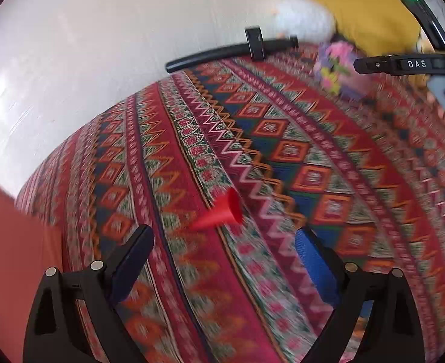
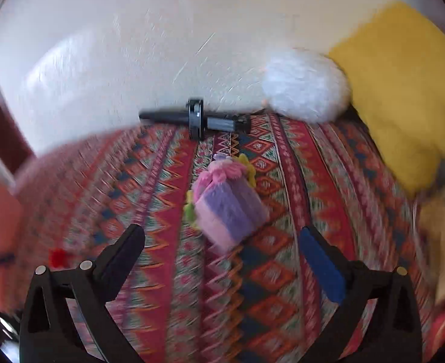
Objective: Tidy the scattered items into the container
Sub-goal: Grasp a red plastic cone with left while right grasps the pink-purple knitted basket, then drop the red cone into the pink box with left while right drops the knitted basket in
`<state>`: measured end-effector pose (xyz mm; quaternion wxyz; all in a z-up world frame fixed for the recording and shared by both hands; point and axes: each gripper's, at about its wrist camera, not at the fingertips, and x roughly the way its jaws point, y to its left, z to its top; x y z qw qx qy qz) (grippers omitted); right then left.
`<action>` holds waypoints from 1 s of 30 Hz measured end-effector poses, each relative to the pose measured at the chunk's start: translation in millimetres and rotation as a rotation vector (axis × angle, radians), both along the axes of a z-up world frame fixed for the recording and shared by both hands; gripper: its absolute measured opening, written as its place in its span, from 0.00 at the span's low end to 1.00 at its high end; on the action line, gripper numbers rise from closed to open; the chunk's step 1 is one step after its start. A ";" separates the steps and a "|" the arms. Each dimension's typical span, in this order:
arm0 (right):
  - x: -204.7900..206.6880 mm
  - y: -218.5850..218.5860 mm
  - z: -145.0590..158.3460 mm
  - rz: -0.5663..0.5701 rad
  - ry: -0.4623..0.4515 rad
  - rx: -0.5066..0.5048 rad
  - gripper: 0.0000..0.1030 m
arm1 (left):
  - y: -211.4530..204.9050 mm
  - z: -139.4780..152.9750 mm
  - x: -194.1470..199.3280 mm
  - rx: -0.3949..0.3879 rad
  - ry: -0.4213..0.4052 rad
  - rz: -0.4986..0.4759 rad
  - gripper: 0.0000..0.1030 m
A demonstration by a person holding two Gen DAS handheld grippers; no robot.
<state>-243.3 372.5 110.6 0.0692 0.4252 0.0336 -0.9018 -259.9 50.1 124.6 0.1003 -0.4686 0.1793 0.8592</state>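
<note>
Both claws gape empty over the patterned cloth: left claw before one red cone, right claw before one plush cake.

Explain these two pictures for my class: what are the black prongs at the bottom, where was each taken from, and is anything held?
A person holds a two-finger gripper in each hand, with a wide-angle camera looking along the fingers. The prongs are those fingers. One picture comes from the left gripper, the other from the right gripper. Both are open and hold nothing. Below lies a patterned cloth. On it: a red cone ahead of the left gripper, a pink-and-purple plush toy ahead of the right, and a black tool by the wall. No container is clearly visible.
</note>
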 end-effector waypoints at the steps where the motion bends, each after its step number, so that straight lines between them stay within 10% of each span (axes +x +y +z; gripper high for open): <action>1: -10.4 -4.1 -10.8 0.020 -0.030 0.046 0.99 | 0.0 -6.7 -10.0 -0.022 -0.017 -0.024 0.92; 5: -37.6 -17.2 -37.3 0.094 -0.052 0.172 0.98 | -0.5 -20.1 -28.5 -0.013 -0.065 -0.132 0.92; 6: -39.1 -16.7 -43.4 0.120 -0.061 0.161 0.72 | -1.5 -20.1 -29.3 0.018 -0.065 -0.155 0.79; 8: -43.7 -10.5 -51.3 0.124 -0.109 0.101 0.62 | -6.7 -19.4 -33.5 0.143 -0.130 -0.173 0.20; 14: 6.3 6.6 -7.3 0.094 -0.082 0.019 0.61 | -4.8 15.6 9.9 0.108 -0.098 -0.135 0.19; 21: 95.1 -2.8 104.0 0.143 0.002 0.015 0.61 | -62.5 142.3 91.9 0.252 0.034 -0.080 0.20; 30: 178.4 -139.8 255.8 0.407 0.177 -0.021 0.61 | -187.3 279.3 209.7 0.280 0.257 0.027 0.20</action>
